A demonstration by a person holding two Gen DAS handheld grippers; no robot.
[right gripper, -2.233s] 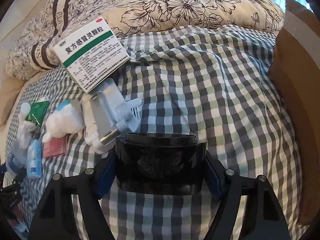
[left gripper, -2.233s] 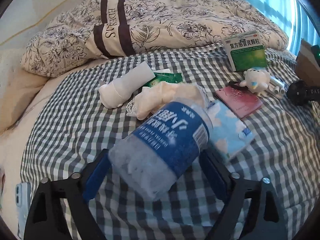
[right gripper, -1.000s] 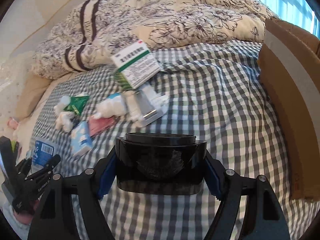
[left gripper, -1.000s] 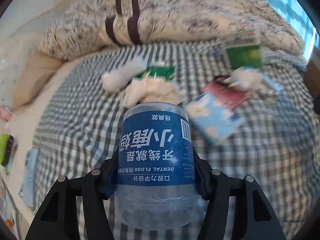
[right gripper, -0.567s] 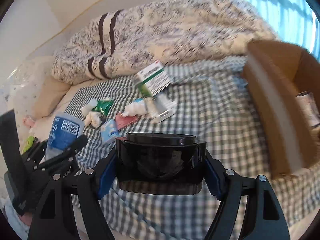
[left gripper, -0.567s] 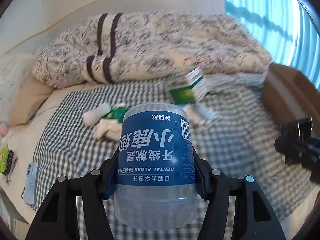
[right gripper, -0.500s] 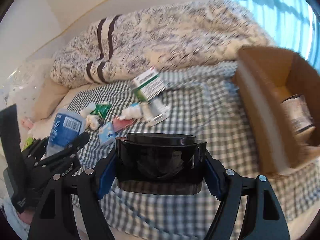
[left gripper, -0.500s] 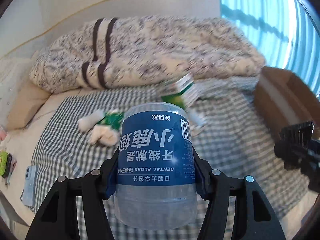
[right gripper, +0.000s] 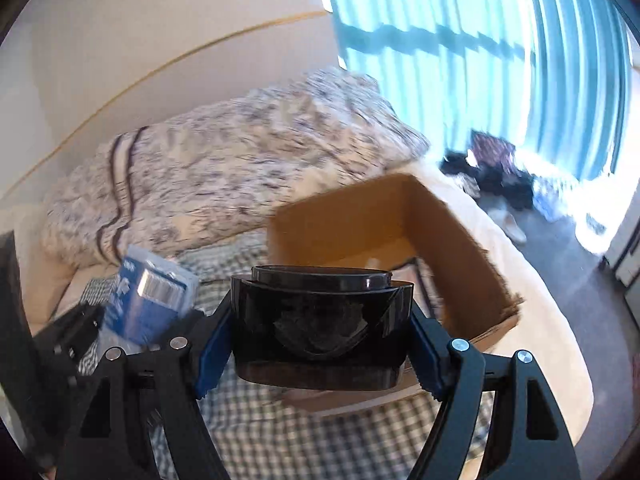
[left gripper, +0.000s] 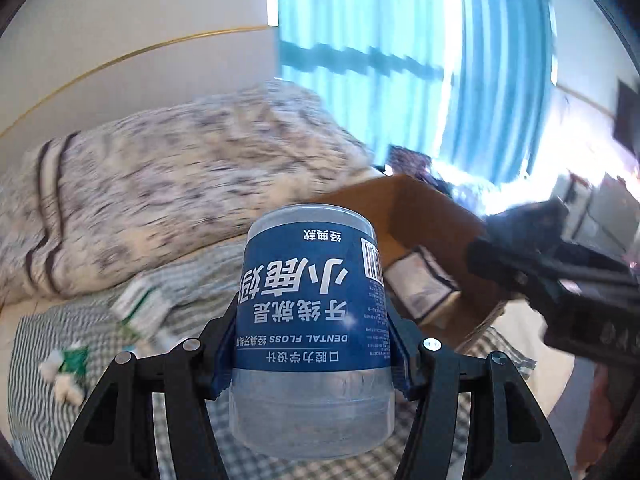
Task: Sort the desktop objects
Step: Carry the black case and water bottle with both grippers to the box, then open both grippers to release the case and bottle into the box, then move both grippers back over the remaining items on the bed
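L claw [left gripper: 314,354] clamped on floss tub [left gripper: 312,320], R claw [right gripper: 320,354] clamped on black container [right gripper: 322,332], both w/ cardboard box [right gripper: 400,216] just ahead.

A home bedroom is shown: a bed [left gripper: 48,364] spread with a checked sheet, a rumpled floral duvet [right gripper: 224,168] at the far side, and blue curtains [right gripper: 460,60] at right, apparently over a window.

Floral duvet [left gripper: 160,184] smeared by motion blur, green-and-white box [left gripper: 140,308] on the checked sheet too blurred to read, cardboard box [right gripper: 400,224] interior largely hidden behind the black container [right gripper: 322,328], dark heap [right gripper: 492,168] by the curtain indistinct
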